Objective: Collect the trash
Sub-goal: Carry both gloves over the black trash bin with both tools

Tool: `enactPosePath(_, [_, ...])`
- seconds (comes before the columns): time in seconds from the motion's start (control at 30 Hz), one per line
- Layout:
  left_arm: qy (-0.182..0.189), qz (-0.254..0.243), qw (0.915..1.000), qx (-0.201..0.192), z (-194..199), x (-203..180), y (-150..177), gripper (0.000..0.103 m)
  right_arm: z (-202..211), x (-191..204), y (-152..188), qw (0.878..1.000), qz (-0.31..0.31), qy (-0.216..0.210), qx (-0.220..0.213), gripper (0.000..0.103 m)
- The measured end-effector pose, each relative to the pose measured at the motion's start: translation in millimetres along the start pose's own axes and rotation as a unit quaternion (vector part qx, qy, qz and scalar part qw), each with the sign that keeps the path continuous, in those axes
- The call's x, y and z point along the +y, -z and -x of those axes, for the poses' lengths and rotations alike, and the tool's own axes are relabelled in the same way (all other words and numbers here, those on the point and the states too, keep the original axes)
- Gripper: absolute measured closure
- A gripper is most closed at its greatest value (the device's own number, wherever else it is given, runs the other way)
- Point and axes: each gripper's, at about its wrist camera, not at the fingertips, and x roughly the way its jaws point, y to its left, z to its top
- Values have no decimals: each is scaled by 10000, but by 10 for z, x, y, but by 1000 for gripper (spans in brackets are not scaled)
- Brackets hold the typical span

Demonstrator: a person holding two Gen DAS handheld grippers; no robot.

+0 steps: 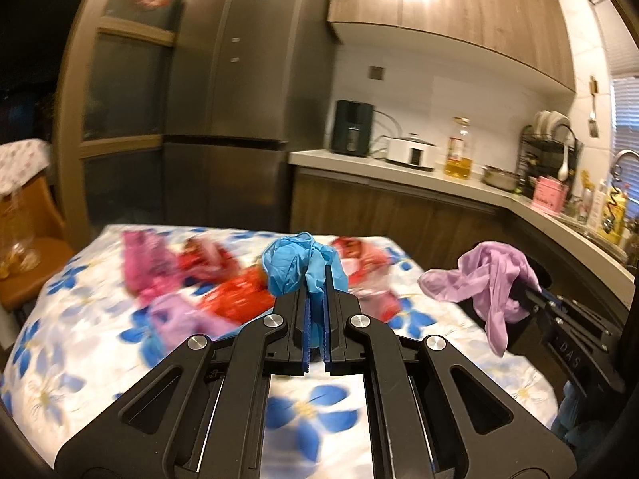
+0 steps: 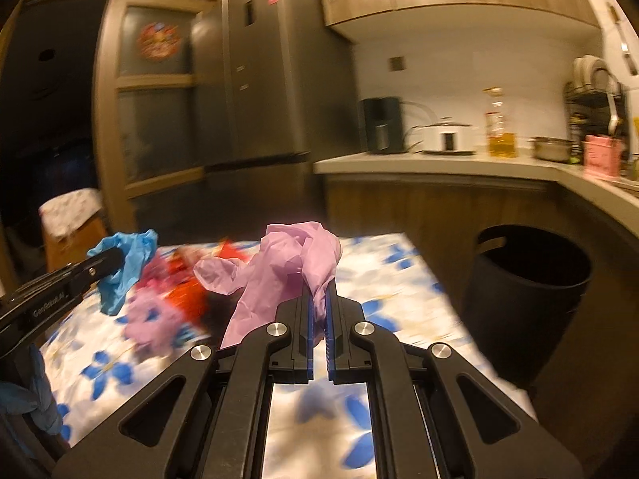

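Observation:
My left gripper (image 1: 317, 275) is shut on a crumpled blue glove (image 1: 293, 263), held up above the flowered table (image 1: 311, 411). In the right wrist view the same blue glove (image 2: 127, 263) hangs from the left gripper (image 2: 114, 257) at the left. My right gripper (image 2: 319, 291) is shut on a limp purple glove (image 2: 287, 263), also lifted off the table. From the left wrist view that purple glove (image 1: 487, 279) dangles at the right, in front of the bin. A black trash bin (image 2: 527, 299) stands on the floor right of the table. Red and pink wrappers (image 1: 235, 291) and another purple glove (image 1: 175, 315) lie on the table.
A tall grey fridge (image 1: 239, 92) stands behind the table. The L-shaped kitchen counter (image 1: 439, 175) carries an oil bottle (image 1: 459, 151), a white cooker, a pot and a dish rack. A wooden chair (image 1: 24, 247) sits at the left.

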Motion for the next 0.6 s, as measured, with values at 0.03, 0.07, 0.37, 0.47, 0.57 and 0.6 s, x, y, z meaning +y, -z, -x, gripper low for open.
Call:
enactPosePath(0.03, [106, -56, 9999, -17, -58, -103, -35, 99, 7, -107, -39, 9999, -27, 140, -60, 98])
enactPosePath(0.07, [197, -111, 9997, -30, -112, -197, -64, 99, 17, -170, -63, 9997, -47, 221, -97, 98])
enactPosePath(0.37, [1105, -638, 9918, -106, -714, -1200, -259, 99, 50, -1000, -315, 9902, -330, 1260, -514, 98])
enactPosePath(0.47, [1434, -706, 9870, -159, -911, -1528, -308, 99, 47, -1212, -399, 9856, -365, 1520, -650, 98])
enactPosePath(0.57, [1725, -736, 9820, -241, -1037, -1796, -369, 99, 29, -1396, -469, 9811, -399, 1739, -749, 98])
enactPosePath(0.6, [1836, -727, 9800, -248, -1103, -1900, -391, 99, 18, -1460, -486, 9799, -416, 1797, -762, 98])
